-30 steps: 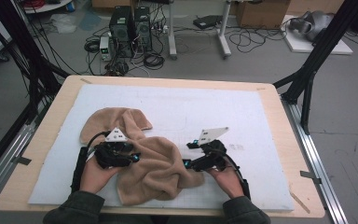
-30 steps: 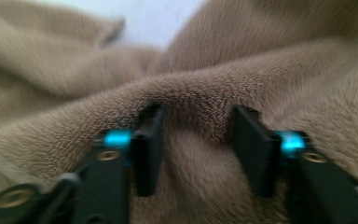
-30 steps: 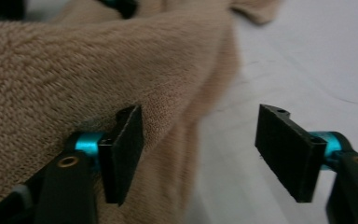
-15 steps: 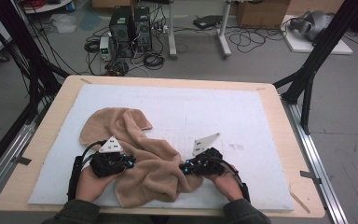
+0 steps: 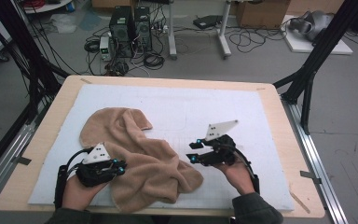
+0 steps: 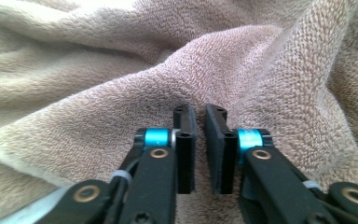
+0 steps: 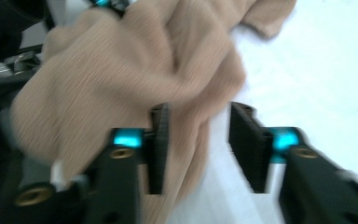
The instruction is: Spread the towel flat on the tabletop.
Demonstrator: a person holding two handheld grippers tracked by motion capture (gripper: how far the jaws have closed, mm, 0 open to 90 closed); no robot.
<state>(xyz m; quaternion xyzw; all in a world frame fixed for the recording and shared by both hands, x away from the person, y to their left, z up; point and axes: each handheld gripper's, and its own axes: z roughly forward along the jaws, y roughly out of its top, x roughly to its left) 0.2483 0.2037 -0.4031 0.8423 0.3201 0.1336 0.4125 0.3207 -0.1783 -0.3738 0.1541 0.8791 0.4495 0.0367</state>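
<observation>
A tan terry towel [image 5: 140, 158] lies crumpled on the white mat [image 5: 191, 107], towards the front left. My left gripper [image 5: 120, 166] sits at the towel's left side. In the left gripper view its jaws [image 6: 200, 109] stand almost together with a thin slit, low over the towel's folds [image 6: 98, 70], and nothing shows between them. My right gripper [image 5: 192, 152] hovers just right of the towel, a little above the mat. In the right gripper view the jaws [image 7: 198, 109] are wide apart, with a bunched towel fold [image 7: 121, 60] ahead of them and to the left.
The mat covers a wooden table [image 5: 46, 140] whose front edge runs close under both hands. The mat's far and right parts are bare. Black frame struts [image 5: 307, 79] rise at the table's sides. Computer towers [image 5: 130, 23] and cables lie on the floor beyond.
Both hands drew the towel towards the front edge. The right gripper has since let go of it, opened and moved right and up. The left gripper stayed at the towel's left side.
</observation>
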